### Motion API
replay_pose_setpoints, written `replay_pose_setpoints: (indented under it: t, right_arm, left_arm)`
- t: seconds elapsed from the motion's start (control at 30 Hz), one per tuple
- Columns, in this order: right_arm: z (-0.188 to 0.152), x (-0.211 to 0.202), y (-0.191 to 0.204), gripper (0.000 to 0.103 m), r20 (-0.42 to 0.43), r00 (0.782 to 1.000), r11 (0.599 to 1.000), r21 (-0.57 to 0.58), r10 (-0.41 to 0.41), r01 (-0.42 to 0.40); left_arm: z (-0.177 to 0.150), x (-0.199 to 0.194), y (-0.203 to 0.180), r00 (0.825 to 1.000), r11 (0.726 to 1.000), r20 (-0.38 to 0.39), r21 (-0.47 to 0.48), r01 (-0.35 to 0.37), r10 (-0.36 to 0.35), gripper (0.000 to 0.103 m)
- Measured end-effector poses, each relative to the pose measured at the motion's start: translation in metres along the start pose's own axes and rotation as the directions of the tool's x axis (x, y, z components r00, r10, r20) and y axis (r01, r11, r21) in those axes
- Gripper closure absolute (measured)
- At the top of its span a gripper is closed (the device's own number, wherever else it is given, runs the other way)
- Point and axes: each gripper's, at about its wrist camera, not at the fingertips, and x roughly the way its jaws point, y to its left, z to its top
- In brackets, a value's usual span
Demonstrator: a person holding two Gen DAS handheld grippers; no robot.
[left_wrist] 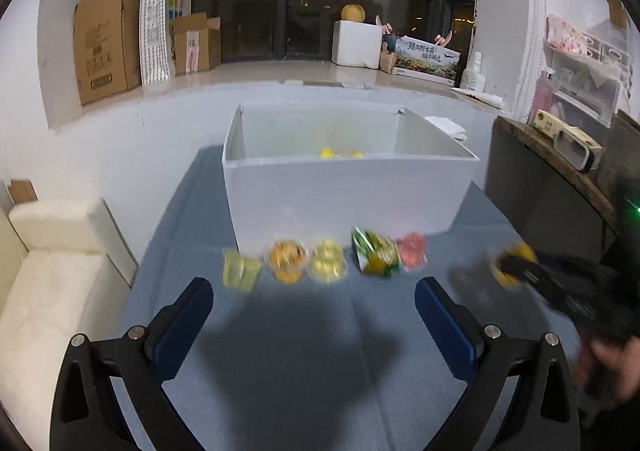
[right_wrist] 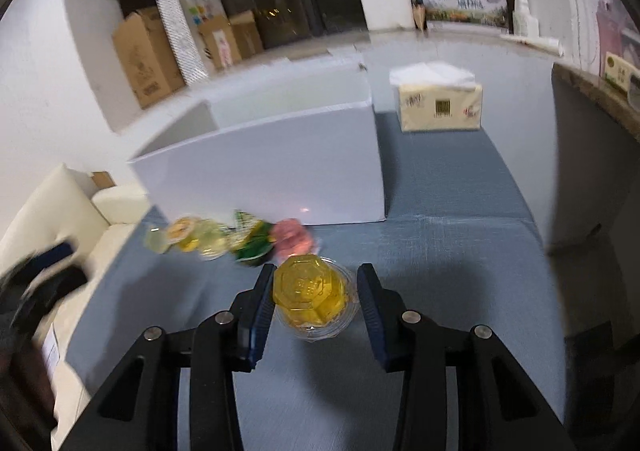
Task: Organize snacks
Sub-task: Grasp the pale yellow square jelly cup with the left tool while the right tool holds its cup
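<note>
Right gripper (right_wrist: 316,291): fingers clamped on yellow jelly cup (right_wrist: 310,293), centre frame, above blue worktop (right_wrist: 460,251). Left gripper (left_wrist: 314,303): fingers spread, empty. Snack row (left_wrist: 324,263) fronts white box (left_wrist: 348,199).

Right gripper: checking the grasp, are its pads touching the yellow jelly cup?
Touching: the right wrist view shows the right gripper pads pressed against the yellow jelly cup.
</note>
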Motion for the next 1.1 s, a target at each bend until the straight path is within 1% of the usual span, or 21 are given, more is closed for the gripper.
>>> replay_pose_setpoints:
  t: [0.1,0.2,0.23,0.3,0.47,0.53,0.6,0.7,0.77,0.8,0.83,0.87,0.9,1.0,1.1]
  right_arm:
    - [-0.007,-0.024,-0.002,0.059,0.030,0.999,1.000,0.013,0.012,-0.012]
    - [-0.016,-0.042,-0.006,0.059,0.053,0.999,1.000,0.025,0.003,-0.004]
    - [-0.019,-0.046,-0.007,0.059,0.055,0.998,1.000,0.022,-0.001,0.000]
    - [-0.022,-0.049,-0.011,0.059,0.052,0.999,1.000,0.030,-0.007,0.006]
    - [-0.029,-0.050,-0.018,0.059,0.041,0.999,0.999,0.043,-0.017,0.016]
    - [-0.029,-0.049,-0.018,0.059,0.040,0.999,0.999,0.044,-0.018,0.017]
    - [-0.029,-0.048,-0.017,0.059,0.038,0.999,0.999,0.043,-0.016,0.015]
    - [-0.030,-0.043,-0.014,0.059,0.029,1.000,0.999,0.040,-0.011,0.009]
    - [-0.032,-0.042,-0.012,0.059,0.025,1.000,0.999,0.034,-0.007,0.007]
    - [-0.032,-0.041,-0.010,0.059,0.022,1.000,1.000,0.029,-0.007,0.007]
    - [-0.033,-0.041,-0.009,0.059,0.020,1.000,1.000,0.026,-0.008,0.007]
    - [-0.033,-0.041,-0.008,0.059,0.019,1.000,1.000,0.023,-0.007,0.007]
    - [-0.033,-0.041,-0.007,0.059,0.019,1.000,1.000,0.023,-0.008,0.008]
    - [-0.033,-0.042,-0.006,0.059,0.021,1.000,1.000,0.022,-0.010,0.009]
    - [-0.032,-0.041,-0.004,0.059,0.022,1.000,1.000,0.021,-0.003,0.002]
  left_arm:
    - [0.008,0.023,0.007,1.000,1.000,-0.023,-0.015,0.007,-0.008,0.000]
    - [0.007,0.057,0.017,0.996,0.998,-0.068,-0.006,-0.064,0.064,0.000]
    - [0.005,0.068,0.023,0.994,0.997,-0.081,-0.004,-0.078,0.078,0.000]
    - [0.000,0.083,0.033,0.991,0.997,-0.106,-0.017,-0.081,0.079,0.000]
    - [-0.011,0.100,0.056,0.988,0.995,-0.139,-0.071,-0.074,0.063,0.001]
    - [-0.014,0.102,0.063,0.989,0.994,-0.141,-0.093,-0.062,0.048,0.001]
    - [-0.014,0.105,0.067,0.987,0.993,-0.147,-0.091,-0.081,0.067,0.001]
    - [-0.014,0.112,0.071,0.986,0.994,-0.160,-0.086,-0.065,0.051,0.014]
    - [-0.013,0.119,0.073,0.983,0.995,-0.178,-0.079,-0.064,0.049,0.024]
    - [-0.014,0.122,0.074,0.982,0.995,-0.185,-0.087,-0.054,0.037,0.039]
    - [-0.014,0.124,0.075,0.981,0.994,-0.192,-0.101,-0.038,0.018,0.050]
    - [-0.013,0.124,0.077,0.983,0.994,-0.186,-0.108,-0.029,0.008,0.056]
    - [-0.013,0.124,0.078,0.983,0.994,-0.183,-0.112,-0.017,-0.004,0.067]
    - [-0.012,0.123,0.075,0.982,0.995,-0.186,-0.099,0.004,-0.022,0.067]
    - [-0.011,0.114,0.072,0.986,0.995,-0.164,-0.099,0.020,-0.036,0.067]
